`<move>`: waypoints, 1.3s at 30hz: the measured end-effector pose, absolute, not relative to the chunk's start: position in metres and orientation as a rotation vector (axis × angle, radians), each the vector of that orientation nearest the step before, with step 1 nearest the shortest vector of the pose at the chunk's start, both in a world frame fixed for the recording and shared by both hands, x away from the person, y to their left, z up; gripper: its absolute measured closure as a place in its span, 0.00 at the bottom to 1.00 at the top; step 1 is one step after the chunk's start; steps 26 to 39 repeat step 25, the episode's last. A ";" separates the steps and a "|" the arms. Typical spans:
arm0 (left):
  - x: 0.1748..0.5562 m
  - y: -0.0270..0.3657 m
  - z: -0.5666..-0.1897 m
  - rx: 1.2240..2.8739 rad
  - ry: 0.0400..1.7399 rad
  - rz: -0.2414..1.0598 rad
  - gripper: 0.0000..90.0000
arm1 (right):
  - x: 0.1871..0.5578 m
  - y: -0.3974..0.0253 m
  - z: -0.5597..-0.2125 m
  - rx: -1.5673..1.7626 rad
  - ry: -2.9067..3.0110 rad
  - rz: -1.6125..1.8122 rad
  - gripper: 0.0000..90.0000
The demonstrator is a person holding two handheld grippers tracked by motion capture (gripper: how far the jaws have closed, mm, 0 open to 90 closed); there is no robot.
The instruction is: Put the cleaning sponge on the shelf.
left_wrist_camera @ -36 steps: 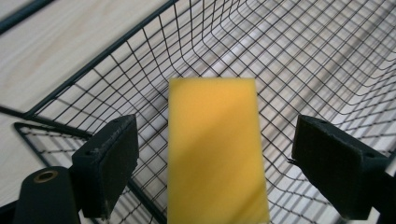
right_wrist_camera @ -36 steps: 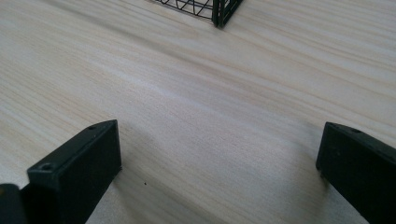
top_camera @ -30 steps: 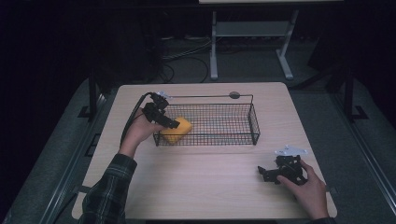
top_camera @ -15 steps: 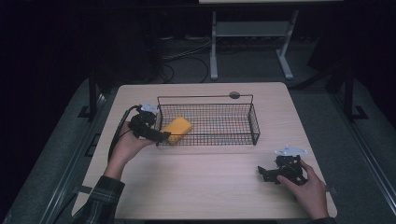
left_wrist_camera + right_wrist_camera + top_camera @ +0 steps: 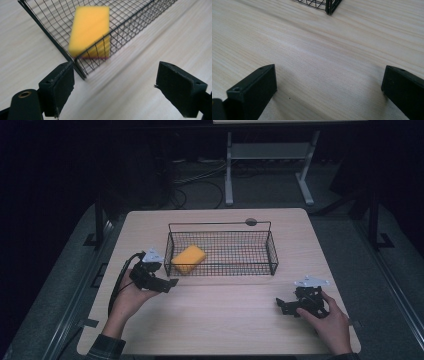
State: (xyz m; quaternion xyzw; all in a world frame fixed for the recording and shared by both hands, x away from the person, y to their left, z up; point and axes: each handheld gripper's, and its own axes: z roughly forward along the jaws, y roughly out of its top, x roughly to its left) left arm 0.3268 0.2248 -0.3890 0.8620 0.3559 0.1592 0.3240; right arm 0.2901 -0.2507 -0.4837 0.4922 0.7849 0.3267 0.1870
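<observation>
Wire basket [image 5: 222, 251] walls fence sponge [image 5: 188, 258]; top open.

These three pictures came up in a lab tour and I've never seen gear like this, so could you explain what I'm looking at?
No robot here: a person sits at a wooden table and holds a hand tool with black tongs in each hand.

The wide picture is taken from above the person's side of the table. In it the left tongs sit near the basket's left end and the right tongs near the table's front right.

The other two pictures come from small cameras riding on each tool, looking along its two black jaws.

On the table stands a black wire basket. Inside it, at the left end, lies a yellow sponge; the left tool's camera sees it through the mesh.

Both tongs are open and hold nothing.
</observation>
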 end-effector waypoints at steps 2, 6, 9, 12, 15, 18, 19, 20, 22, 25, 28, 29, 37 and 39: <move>0.320 0.226 -0.393 2.258 0.935 0.429 0.16 | 0.290 -0.251 -0.484 1.385 2.209 0.920 0.00; 0.308 0.229 -0.404 2.245 0.929 0.438 0.16 | 0.290 -0.251 -0.484 1.385 2.209 0.919 0.00; 0.301 0.232 -0.413 2.245 0.934 0.440 0.16 | 0.290 -0.251 -0.484 1.386 2.210 0.919 0.00; 0.295 0.235 -0.423 2.249 0.943 0.437 0.16 | 0.290 -0.251 -0.484 1.385 2.209 0.920 0.00; 0.290 0.238 -0.434 2.265 0.951 0.435 0.16 | 0.290 -0.251 -0.484 1.385 2.210 0.919 0.00; 0.287 0.240 -0.441 2.268 0.964 0.422 0.16 | 0.290 -0.251 -0.484 1.385 2.210 0.919 0.00; 0.286 0.241 -0.444 2.272 0.969 0.416 0.16 | 0.290 -0.251 -0.484 1.385 2.210 0.919 0.00; 0.286 0.242 -0.446 2.281 0.972 0.414 0.16 | 0.290 -0.251 -0.484 1.385 2.210 0.919 0.00; 0.284 0.242 -0.450 2.285 0.976 0.417 0.16 | 0.290 -0.251 -0.484 1.385 2.210 0.919 0.00; 0.283 0.243 -0.454 2.313 0.970 0.404 0.16 | 0.290 -0.251 -0.484 1.386 2.209 0.920 0.00; 0.283 0.243 -0.454 2.313 0.970 0.404 0.16 | 0.290 -0.251 -0.484 1.386 2.209 0.920 0.00; 0.283 0.243 -0.454 2.313 0.970 0.404 0.16 | 0.290 -0.251 -0.484 1.386 2.209 0.920 0.00; 0.283 0.243 -0.454 2.313 0.970 0.404 0.16 | 0.290 -0.251 -0.484 1.386 2.209 0.920 0.00; 0.283 0.243 -0.454 2.313 0.970 0.404 0.16 | 0.290 -0.251 -0.484 1.386 2.209 0.920 0.00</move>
